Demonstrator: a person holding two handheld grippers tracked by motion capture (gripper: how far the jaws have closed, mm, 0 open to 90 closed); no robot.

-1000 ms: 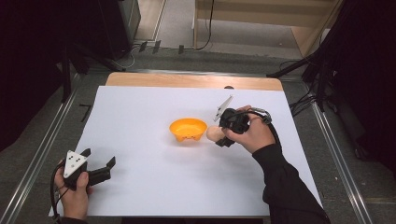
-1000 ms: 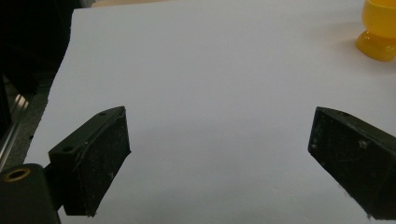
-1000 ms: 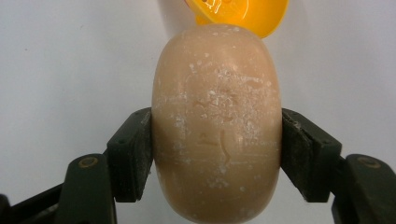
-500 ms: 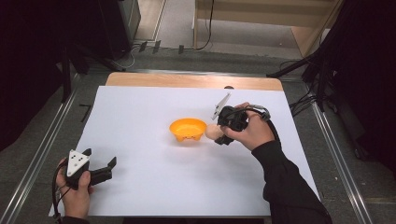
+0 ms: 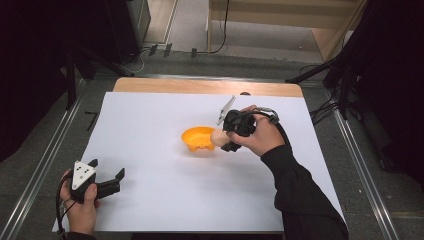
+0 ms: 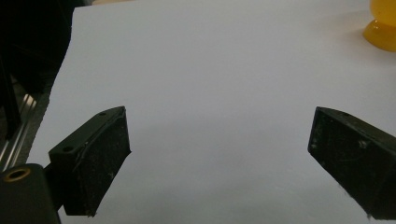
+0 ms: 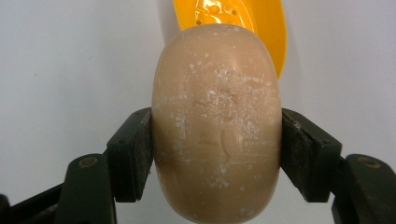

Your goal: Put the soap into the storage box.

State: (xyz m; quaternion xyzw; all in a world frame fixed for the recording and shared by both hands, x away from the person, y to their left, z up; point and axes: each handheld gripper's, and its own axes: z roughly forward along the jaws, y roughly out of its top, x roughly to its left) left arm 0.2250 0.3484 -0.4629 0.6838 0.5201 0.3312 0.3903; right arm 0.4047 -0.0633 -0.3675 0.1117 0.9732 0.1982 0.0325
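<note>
Left gripper (image 5: 107, 182) is resting on the sheet (image 5: 150, 125), jaws spread, idle. Right gripper (image 7: 217, 154) is pinching the soap (image 7: 217, 126), hovering just beside the dish (image 5: 198, 138). Pickup looks done; placing in the dish remains.

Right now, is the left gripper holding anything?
No, the left gripper has its jaws wide apart over the bare white table.

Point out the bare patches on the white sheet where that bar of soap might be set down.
The white sheet is bare left of the orange dish, across to its left edge, and along the near side between the left tongs and the right sleeve. It is crowded only around the dish, where the right tongs hold the soap.
</note>
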